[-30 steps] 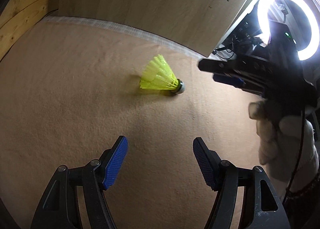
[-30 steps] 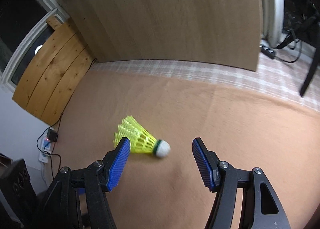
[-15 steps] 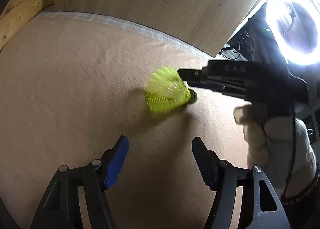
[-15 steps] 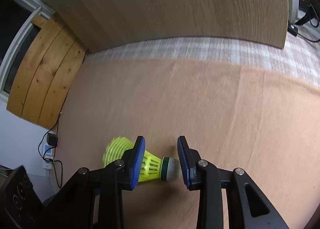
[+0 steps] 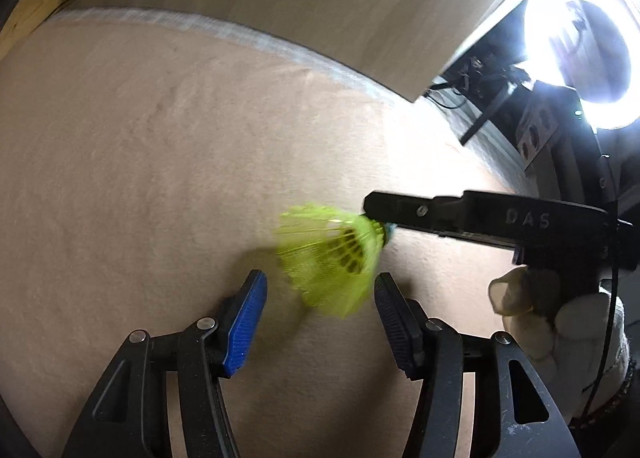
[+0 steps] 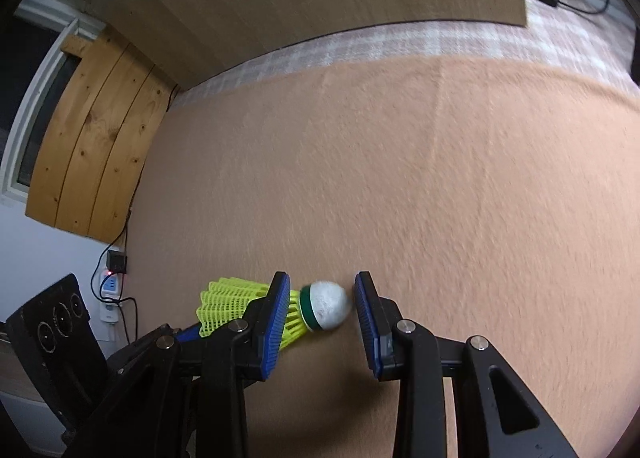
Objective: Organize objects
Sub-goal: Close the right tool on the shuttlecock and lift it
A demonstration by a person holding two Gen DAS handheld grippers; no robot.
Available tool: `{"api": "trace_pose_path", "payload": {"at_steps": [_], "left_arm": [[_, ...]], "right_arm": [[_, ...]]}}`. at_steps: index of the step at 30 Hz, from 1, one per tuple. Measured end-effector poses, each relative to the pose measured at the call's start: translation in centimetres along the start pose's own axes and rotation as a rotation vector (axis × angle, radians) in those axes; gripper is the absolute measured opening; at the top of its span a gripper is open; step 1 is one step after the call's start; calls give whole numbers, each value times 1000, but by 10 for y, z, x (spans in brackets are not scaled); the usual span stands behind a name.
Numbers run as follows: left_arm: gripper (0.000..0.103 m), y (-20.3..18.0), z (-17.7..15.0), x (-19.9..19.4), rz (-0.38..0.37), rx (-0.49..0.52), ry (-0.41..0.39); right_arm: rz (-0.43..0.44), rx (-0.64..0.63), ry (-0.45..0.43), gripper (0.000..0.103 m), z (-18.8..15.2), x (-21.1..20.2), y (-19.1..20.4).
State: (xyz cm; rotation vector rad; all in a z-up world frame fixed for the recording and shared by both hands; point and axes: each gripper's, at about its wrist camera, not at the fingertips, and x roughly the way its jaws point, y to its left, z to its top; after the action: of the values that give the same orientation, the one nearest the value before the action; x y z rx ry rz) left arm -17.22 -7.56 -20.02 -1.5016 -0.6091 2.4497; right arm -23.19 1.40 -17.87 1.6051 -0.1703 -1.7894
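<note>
One mesh-skirted yellow shuttlecock (image 6: 256, 308) | ribbed blue fingers (image 6: 276, 322) | fuzzy blanket (image 6: 400, 177)

Glaring ring light (image 5: 584, 37), dim, motion-blurred, fisheye-warped

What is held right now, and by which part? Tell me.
The right gripper, its jaws just closed, holds the yellow shuttlecock by its white cork end. The left gripper, jaws just closing, holds nothing.
</note>
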Motion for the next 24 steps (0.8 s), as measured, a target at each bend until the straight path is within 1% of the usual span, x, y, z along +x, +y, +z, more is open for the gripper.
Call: {"api": "trace_pose_path", "payload": {"at_steps": [2, 3, 4, 7, 9, 10, 11, 13, 19, 22, 24], "left_arm": [[57, -10, 1, 4, -3, 29, 2], [50, -12, 2, 5, -5, 34, 5], [39, -16, 2, 8, -12, 40, 14], [27, -23, 2, 16, -42, 45, 28], [20, -29, 0, 19, -59, 59, 30], [18, -33, 0, 20, -56, 69, 26], [18, -38, -1, 19, -52, 81, 22], [11, -46, -2, 18, -71, 91, 20], [11, -72, -8, 10, -96, 123, 4], [11, -86, -12, 0, -125, 112, -3], [11, -97, -19, -12, -138, 131, -12]], "right_arm": [[7, 4, -2, 31, -4, -3, 0], [11, 3, -2, 31, -6, -4, 1], [19, -1, -1, 31, -8, -5, 2], [26, -16, 1, 31, -14, -8, 6], [30, -20, 1, 31, -18, -9, 8], [31, -21, -1, 31, -20, -11, 8], [33, -24, -2, 31, -22, -13, 8], [34, -29, -7, 30, -27, -18, 9], [46, -39, -47, 30, -43, -46, 8], [42, -41, -91, 30, -55, -70, 5], [39, -38, -117, 32, -63, -86, 1]]}}
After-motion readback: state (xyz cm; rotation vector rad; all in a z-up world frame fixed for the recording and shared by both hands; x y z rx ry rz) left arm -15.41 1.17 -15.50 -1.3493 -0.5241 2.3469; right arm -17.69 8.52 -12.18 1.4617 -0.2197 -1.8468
